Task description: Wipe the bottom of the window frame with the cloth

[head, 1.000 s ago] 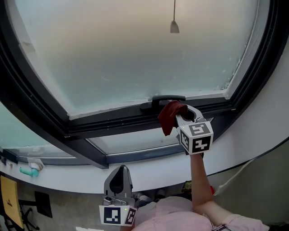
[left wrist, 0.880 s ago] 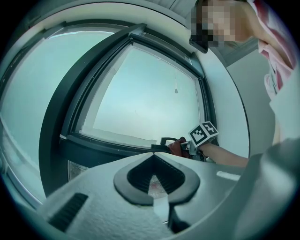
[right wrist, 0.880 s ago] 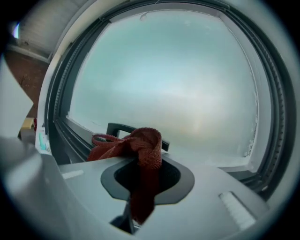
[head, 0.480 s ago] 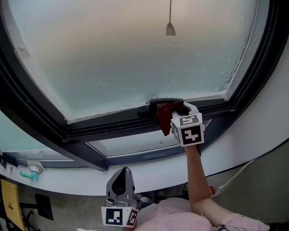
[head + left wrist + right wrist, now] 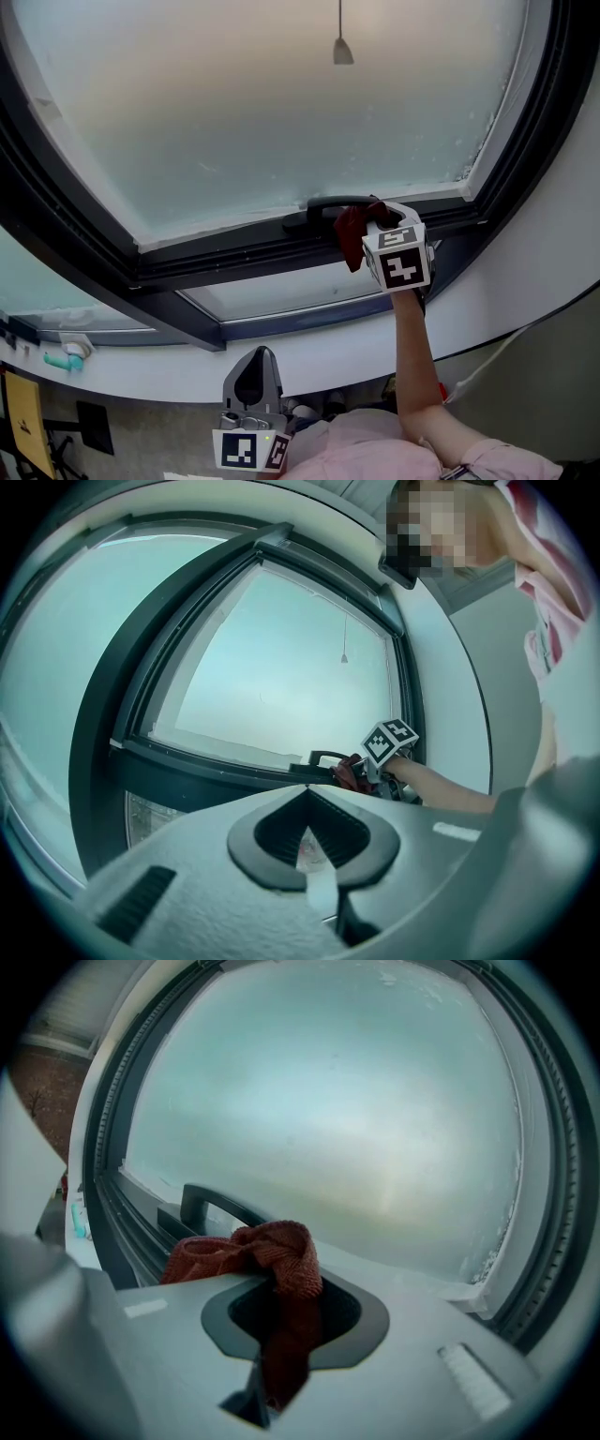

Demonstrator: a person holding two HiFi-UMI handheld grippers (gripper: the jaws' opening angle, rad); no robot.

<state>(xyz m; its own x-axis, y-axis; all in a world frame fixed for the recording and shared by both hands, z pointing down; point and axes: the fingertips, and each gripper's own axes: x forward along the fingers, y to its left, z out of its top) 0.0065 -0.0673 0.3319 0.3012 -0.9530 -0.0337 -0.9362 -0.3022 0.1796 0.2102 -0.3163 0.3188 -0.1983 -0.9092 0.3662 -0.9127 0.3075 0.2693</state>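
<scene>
At the bottom of the window frame (image 5: 234, 251), the cloth (image 5: 351, 232) sits bunched against the dark rail, just beside the right end of the black handle (image 5: 328, 203). It is a dark red, coarse-knit rag. The right gripper (image 5: 367, 228) clamps it: in the right gripper view the cloth (image 5: 274, 1252) runs down between the closed jaws and spills in loose folds over their tips, with the handle (image 5: 210, 1207) just behind it. The frame is smooth dark metal with grooved channels, around a pale frosted pane (image 5: 281, 112). A small cone-shaped cord weight (image 5: 343, 51) hangs before the glass. Below the frame runs a white curved sill (image 5: 141, 364). The left gripper (image 5: 251, 367) is held low, well apart from the frame, its grey jaws drawn together on nothing.
</scene>
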